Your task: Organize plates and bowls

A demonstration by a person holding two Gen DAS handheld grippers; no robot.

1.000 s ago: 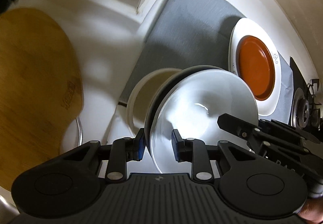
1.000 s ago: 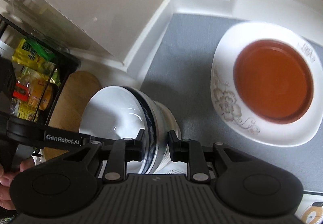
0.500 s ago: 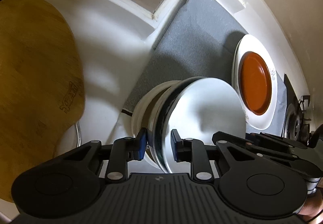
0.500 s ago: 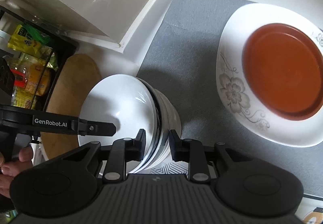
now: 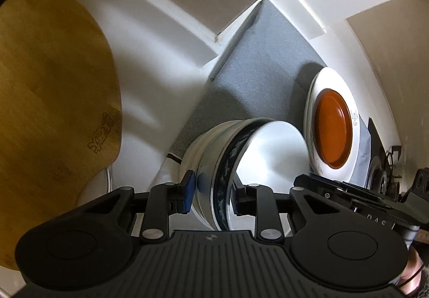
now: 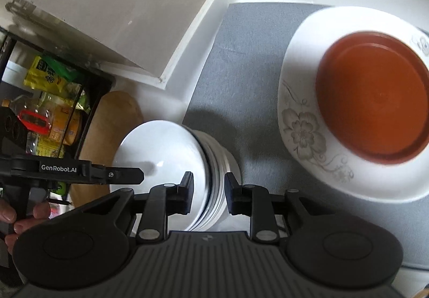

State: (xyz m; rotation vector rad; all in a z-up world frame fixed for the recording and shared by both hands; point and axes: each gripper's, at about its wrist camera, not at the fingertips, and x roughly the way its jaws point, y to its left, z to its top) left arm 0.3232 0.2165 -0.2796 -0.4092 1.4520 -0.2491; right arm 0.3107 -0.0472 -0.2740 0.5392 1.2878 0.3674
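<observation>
On the grey mat, both tools, left and right, stand wide around the bowls' rims, likely letting go so the stack sits beside the plates.

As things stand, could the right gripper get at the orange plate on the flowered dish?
Probably yes. The right gripper straddles the stacked bowls' rim, apparently open. Once drawn back, only bare gray mat separates it from the orange plate, which sits uncovered on the flowered dish.
</observation>
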